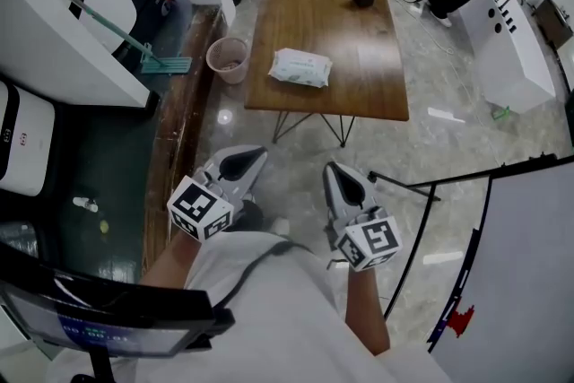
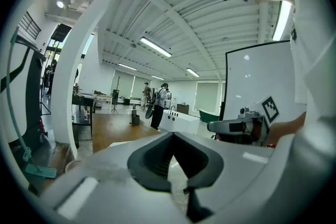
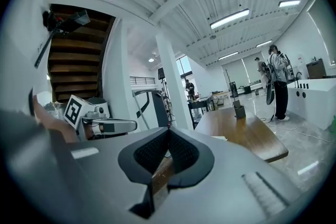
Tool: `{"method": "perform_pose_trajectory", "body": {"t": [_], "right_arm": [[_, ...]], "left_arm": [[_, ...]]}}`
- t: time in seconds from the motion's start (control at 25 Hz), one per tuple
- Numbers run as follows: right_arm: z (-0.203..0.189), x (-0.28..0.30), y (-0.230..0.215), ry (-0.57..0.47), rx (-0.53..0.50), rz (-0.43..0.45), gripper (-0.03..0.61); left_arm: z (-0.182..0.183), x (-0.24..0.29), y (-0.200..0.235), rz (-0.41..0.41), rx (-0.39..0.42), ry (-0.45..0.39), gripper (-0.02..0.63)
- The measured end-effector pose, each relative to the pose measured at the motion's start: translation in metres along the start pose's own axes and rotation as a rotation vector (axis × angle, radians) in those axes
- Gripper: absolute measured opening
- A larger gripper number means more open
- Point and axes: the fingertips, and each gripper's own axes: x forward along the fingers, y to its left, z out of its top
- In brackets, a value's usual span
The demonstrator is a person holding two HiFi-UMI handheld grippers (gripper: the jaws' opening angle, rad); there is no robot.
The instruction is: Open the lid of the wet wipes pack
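Brown wooden table [image 1: 359,58] holds a white soft wet wipes pack [image 1: 300,67]; my left gripper [image 1: 254,154] and right gripper [image 1: 334,169], closed and empty short of it, should open on approach.

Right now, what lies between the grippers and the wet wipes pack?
Head view: only floor, the table's near edge and wire legs separate the left gripper and right gripper from the wet wipes pack.
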Motion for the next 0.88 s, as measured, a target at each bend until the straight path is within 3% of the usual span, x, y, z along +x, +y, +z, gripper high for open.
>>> {"method": "perform_pose_trajectory", "body": {"t": [0.4,0.6,0.88], "right_arm": [[0.006,0.006,-0.019,0.000,0.000,-0.038,0.009],[0.008,0.028,-0.028,0.003,-0.006,-0.046,0.009],[0.015,0.078,-0.045,0.032,-0.005,-0.053,0.009]], "left_arm": [[0.005,0.024,0.012,-0.038,-0.033,-0.009,0.005],[0.009,0.040,0.037,-0.013,-0.014,-0.035,0.003],[0.015,0.070,0.081,-0.052,-0.018,-0.017,0.003]]}}
